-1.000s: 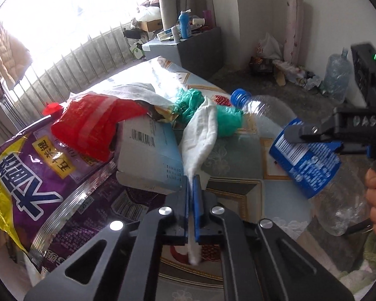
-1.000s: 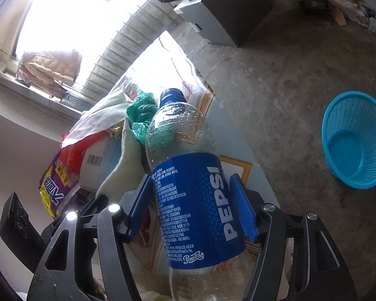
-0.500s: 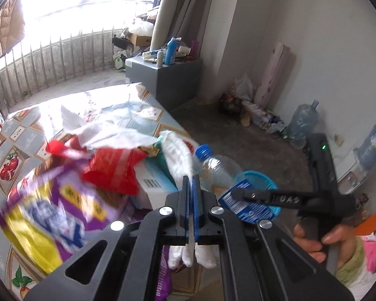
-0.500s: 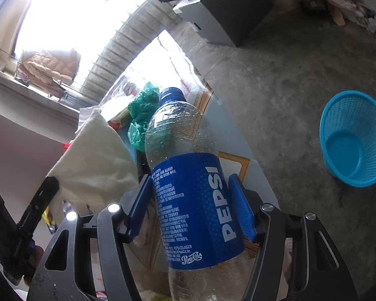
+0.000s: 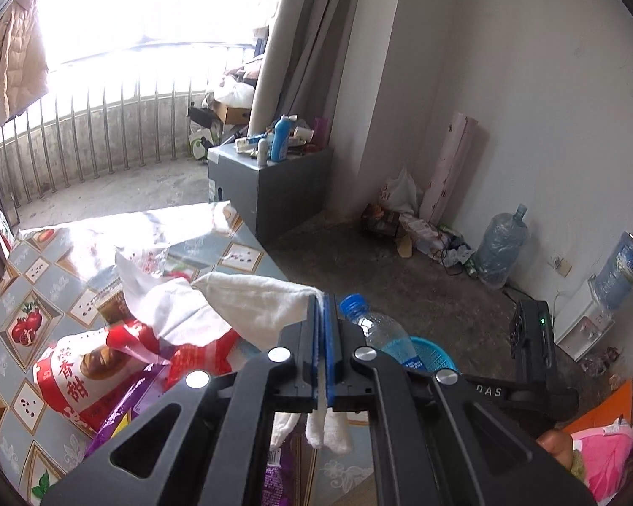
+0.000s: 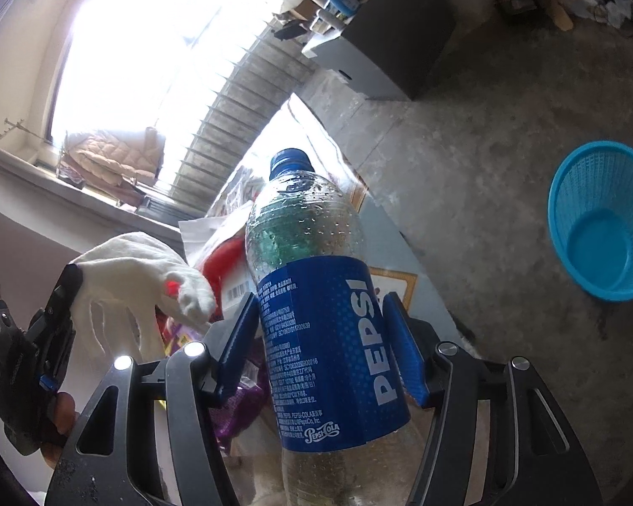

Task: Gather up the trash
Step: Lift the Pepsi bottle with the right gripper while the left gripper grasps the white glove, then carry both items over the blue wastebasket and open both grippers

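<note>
Now, left gripper (image 5: 325, 337) jaws clamped on a white glove (image 5: 249, 308) above the littered counter (image 5: 42, 270), right gripper (image 6: 320, 345) jaws clamped on a Pepsi bottle (image 6: 316, 295), blue basket (image 6: 599, 227) on the floor.

Floor (image 6: 485, 135) around blue basket (image 6: 599, 227): open, unobstructed. Desk (image 5: 33, 278) near side: heaped wrappers (image 5: 76, 375). Grey cabinet (image 5: 274, 185) stands just beyond desk's far corner.

A clear plastic bottle (image 6: 316, 295) with a blue cap and blue white-lettered label, a white cloth glove (image 5: 249, 308), a bright blue mesh basket (image 6: 603, 227), and a grey checked tablecloth (image 5: 42, 278) printed with red pomegranates.
</note>
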Demonstrator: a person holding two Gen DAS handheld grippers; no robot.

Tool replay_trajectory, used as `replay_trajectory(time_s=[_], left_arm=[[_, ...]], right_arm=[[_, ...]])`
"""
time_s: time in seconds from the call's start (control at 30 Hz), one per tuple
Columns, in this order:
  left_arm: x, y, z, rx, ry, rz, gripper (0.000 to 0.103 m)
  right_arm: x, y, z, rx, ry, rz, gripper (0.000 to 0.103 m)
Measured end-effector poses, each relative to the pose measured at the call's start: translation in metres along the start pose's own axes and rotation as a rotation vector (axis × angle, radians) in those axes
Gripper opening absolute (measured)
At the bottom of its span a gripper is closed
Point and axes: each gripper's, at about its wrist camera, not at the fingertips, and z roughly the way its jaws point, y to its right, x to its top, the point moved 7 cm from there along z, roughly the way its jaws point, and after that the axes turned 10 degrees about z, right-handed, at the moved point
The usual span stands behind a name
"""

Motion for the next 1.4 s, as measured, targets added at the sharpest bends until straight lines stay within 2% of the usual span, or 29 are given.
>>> replay_trajectory(time_s=[0.27,0.47,0.63,0.8,0.93,1.03,1.2,1.33,1.4], left_arm=[[0.026,0.023,-0.014,0.015,0.057,0.028,0.002],[0.04,0.048,-0.006,-0.014,0.067,0.08,0.002],[0.056,0.077,0.018,-0.105,0.06,0.103,0.002],[0.072,0.118,0.059,-0.219,0.021,0.147,0.002],[0.072,0.162,0.111,-0.287,-0.056,0.205,0.002],[0.06,0.195,0.16,-0.341,-0.15,0.219,0.002],[0.026,0.237,0.246,-0.369,-0.319,0.267,0.002],[-0.002,0.257,0.309,-0.347,-0.426,0.293,0.002],[-0.015,0.264,0.334,-0.332,-0.481,0.311,0.007]], right_arm=[[0.006,0.009,-0.033,0.067,0.06,0.007,0.057],[0.012,0.022,-0.058,0.09,0.121,0.03,0.057],[0.019,0.037,-0.077,0.081,0.177,0.067,0.057],[0.03,0.072,-0.099,0.031,0.252,0.143,0.057],[0.042,0.126,-0.119,-0.039,0.319,0.259,0.057],[0.049,0.177,-0.124,-0.098,0.34,0.374,0.057],[0.057,0.25,-0.107,-0.134,0.301,0.563,0.058],[0.073,0.287,-0.077,-0.118,0.235,0.681,0.06],[0.081,0.306,-0.061,-0.099,0.201,0.728,0.063]])
